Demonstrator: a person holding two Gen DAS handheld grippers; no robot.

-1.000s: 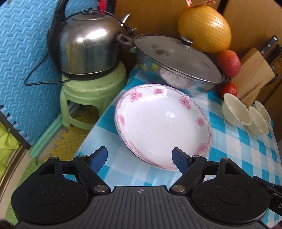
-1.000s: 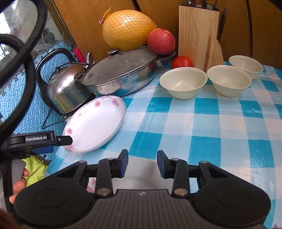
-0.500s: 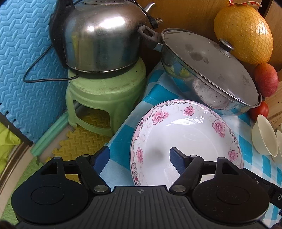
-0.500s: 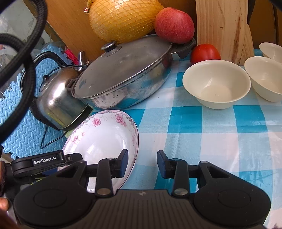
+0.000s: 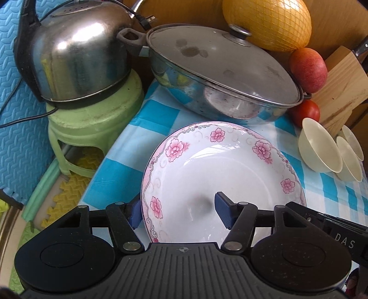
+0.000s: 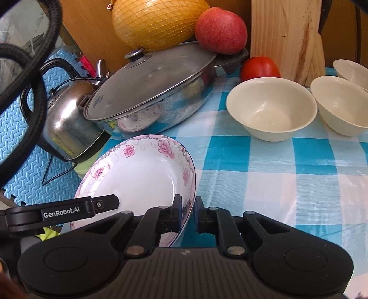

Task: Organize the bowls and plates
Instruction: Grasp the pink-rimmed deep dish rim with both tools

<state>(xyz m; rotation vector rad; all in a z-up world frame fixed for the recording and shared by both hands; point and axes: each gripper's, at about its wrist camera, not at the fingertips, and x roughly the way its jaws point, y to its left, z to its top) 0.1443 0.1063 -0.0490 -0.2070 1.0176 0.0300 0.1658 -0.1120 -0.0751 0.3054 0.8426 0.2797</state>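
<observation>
A white plate (image 5: 220,174) with pink flowers sits at the near left corner of the counter (image 6: 287,184), which has a blue and white checked cloth on it. Both grippers are at this plate.

The left gripper (image 5: 178,211) has its jaws spread wide. One blue pad is outside the plate's left rim and the other is over the inside of the plate. The rim is between them, but the jaws are not squeezing it.

The right gripper (image 6: 187,212) is at the plate's near right edge. Its jaws are close together with the rim in the thin gap between them. I cannot tell if they press on the rim.

Behind the plate is a big silver pan (image 5: 220,76) with a glass lid. A yellow fruit in a net (image 5: 269,20) and a red apple (image 5: 308,69) are behind the pan. A tomato (image 6: 260,67) lies by a wooden knife block (image 6: 287,39).

Three cream bowls (image 6: 271,108) stand in a row on the right side of the counter, well apart from the plate.

A shiny kettle (image 5: 76,53) sits on a green stool (image 5: 92,119) to the left, off the counter.
</observation>
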